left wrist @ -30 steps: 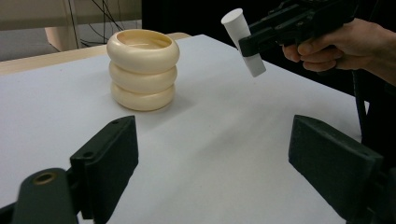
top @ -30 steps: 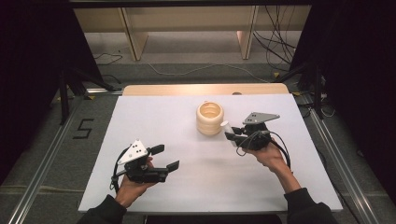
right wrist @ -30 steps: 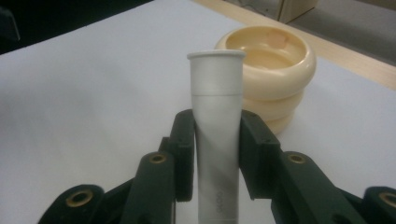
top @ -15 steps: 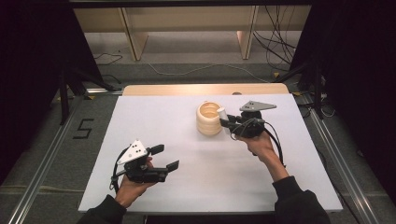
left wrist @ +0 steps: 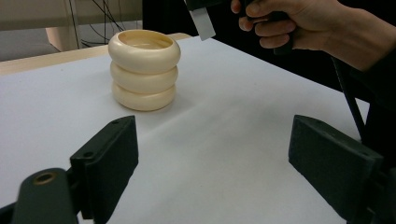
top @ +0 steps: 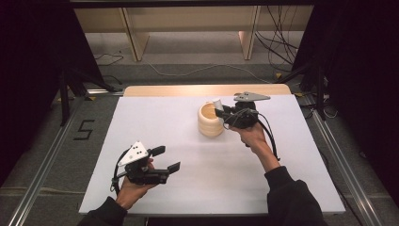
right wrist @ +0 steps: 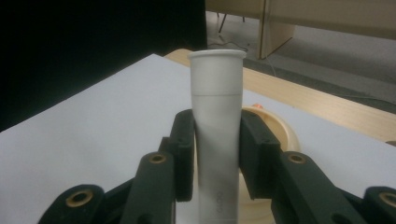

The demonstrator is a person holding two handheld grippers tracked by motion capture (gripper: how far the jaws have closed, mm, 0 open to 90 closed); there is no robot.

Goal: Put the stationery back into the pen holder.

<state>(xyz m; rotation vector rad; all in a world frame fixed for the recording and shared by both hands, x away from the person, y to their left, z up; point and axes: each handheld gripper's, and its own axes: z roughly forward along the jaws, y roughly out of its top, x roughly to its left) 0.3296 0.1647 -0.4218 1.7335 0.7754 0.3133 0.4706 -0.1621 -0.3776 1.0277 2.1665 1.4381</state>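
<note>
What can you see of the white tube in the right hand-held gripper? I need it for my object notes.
The white tube is a smooth, matte cylinder, plastic by its look, with a slightly flared rim at its far end and a faint seam below that. Small embossed lettering sits low on it, too faint to read. The right hand-held gripper clamps it at mid-length, a jaw pressing either side. It hangs above the cream ringed holder.

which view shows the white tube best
The right gripper view: the white tube stands large between the right claw. The high view shows its end by the cream holder; the left gripper view, a tip.
</note>
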